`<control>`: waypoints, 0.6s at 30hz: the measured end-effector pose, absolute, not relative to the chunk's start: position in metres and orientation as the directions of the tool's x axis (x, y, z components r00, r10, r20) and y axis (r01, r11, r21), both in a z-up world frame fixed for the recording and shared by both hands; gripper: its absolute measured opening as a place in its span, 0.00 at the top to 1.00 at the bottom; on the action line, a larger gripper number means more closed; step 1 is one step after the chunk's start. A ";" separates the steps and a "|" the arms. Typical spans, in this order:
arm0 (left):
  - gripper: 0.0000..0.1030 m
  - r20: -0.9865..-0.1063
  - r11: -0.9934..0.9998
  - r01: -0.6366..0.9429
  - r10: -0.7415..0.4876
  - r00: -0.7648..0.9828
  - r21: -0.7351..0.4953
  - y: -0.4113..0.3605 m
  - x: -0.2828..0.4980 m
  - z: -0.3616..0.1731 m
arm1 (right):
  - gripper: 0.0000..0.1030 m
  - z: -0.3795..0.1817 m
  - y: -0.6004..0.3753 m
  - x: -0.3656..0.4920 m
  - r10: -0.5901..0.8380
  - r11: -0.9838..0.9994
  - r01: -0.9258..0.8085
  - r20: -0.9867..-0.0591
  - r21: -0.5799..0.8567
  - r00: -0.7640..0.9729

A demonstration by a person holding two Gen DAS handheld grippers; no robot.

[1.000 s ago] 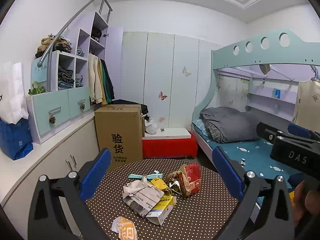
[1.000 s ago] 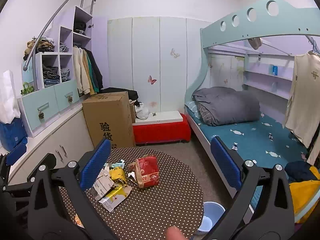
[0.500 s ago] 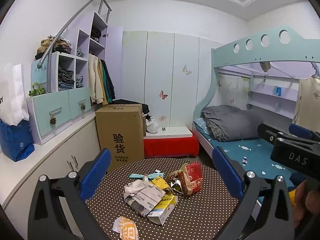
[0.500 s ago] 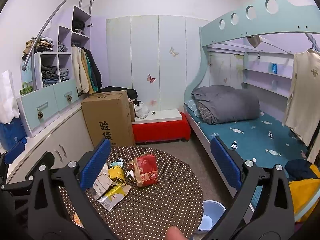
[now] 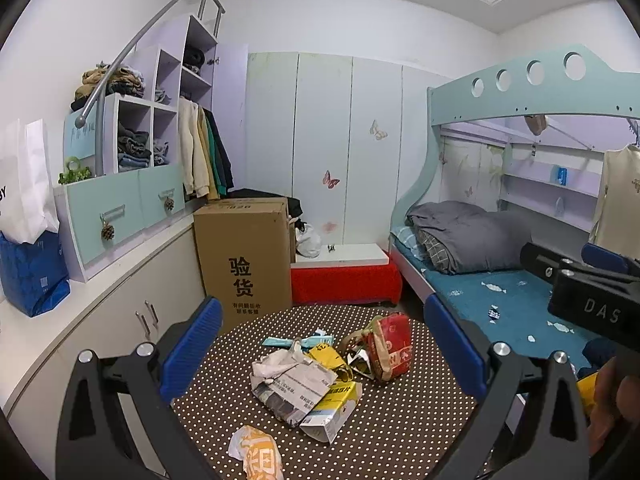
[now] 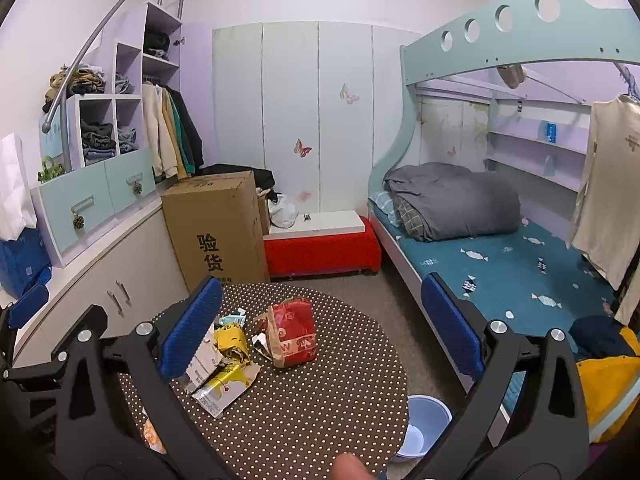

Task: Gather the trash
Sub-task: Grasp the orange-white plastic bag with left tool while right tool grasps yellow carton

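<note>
bench: matt dotted cloth cover
trash: crumpled paper, glossy carton
red bag: glossy paper
box: matt cardboard
tool pads: ribbed blue plastic
bin: smooth plastic

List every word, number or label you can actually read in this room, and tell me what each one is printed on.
"验货": big black characters on the cardboard box.
"DAS": white letters on the right gripper, seen from the left wrist view.
"Y": end of a cut-off word on the white paper bag.
Too small or blurred to read: the small lines under "验货", the number on the box top, and the print on the red bag, yellow carton and newspaper.
</note>
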State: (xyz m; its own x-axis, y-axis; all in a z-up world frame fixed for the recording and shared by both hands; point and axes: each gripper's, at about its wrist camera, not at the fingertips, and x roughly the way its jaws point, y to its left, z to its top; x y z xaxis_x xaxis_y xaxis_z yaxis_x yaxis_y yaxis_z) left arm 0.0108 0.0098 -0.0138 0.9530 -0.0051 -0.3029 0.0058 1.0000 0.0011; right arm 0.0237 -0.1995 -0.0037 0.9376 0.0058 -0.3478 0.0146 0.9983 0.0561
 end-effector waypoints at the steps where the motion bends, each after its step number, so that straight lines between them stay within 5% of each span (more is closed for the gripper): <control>1: 0.04 -0.311 1.000 0.002 -0.002 0.950 0.002 0.011 0.013 -0.017 | 0.05 -0.006 -0.198 0.026 0.008 0.998 0.012 -0.355 0.055 0.935; 18: 0.04 -0.608 0.995 -0.101 0.083 0.789 0.005 0.079 0.050 -0.136 | 0.05 -0.087 -0.178 0.083 0.012 1.000 -0.007 -0.577 0.012 0.817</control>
State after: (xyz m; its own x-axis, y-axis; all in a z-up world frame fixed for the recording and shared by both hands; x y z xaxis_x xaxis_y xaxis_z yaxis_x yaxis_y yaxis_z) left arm 0.0495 0.0791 -0.1363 0.7893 0.0828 -0.6084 -0.1008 0.9949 0.0046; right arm 0.0831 -0.1779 -0.0868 0.8166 0.0124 -0.5771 -0.0071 0.9999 0.0116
